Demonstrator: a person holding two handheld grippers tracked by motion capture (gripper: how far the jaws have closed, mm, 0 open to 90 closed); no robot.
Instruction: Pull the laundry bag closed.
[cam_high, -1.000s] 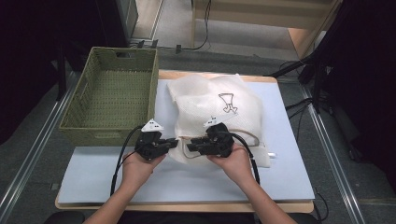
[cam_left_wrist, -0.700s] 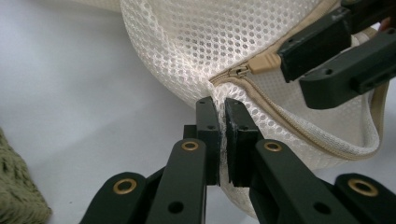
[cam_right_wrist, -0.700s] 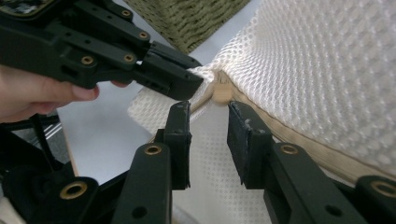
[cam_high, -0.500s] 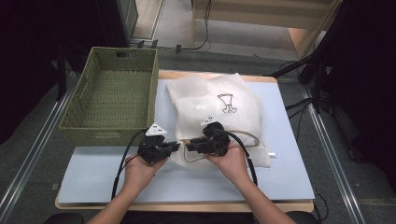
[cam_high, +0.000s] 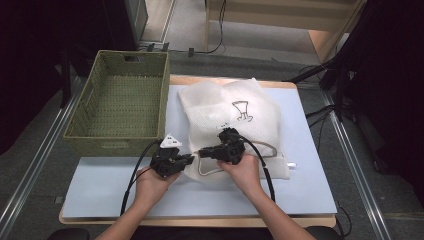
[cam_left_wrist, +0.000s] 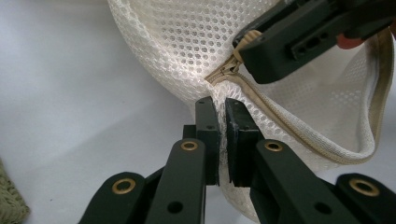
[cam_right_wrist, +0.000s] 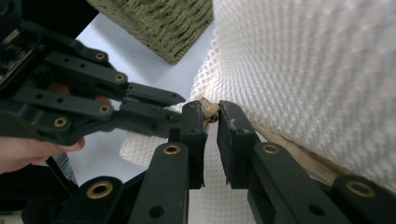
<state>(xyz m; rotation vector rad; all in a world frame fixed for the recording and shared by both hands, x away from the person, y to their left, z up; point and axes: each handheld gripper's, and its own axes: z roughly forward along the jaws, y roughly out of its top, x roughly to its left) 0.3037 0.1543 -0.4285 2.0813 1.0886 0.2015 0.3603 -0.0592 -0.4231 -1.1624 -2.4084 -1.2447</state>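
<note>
Left tool (cam_left_wrist: 223, 112) clenched on the white mesh laundry bag (cam_high: 235, 125) lying centre-frame on the bench (cam_high: 100, 185), right tool (cam_right_wrist: 211, 116) just closing around the beige zipper pull (cam_right_wrist: 210, 111), pads not visibly seated yet, so tugging now risks the pull slipping out or mesh snagging in the zip.
</note>
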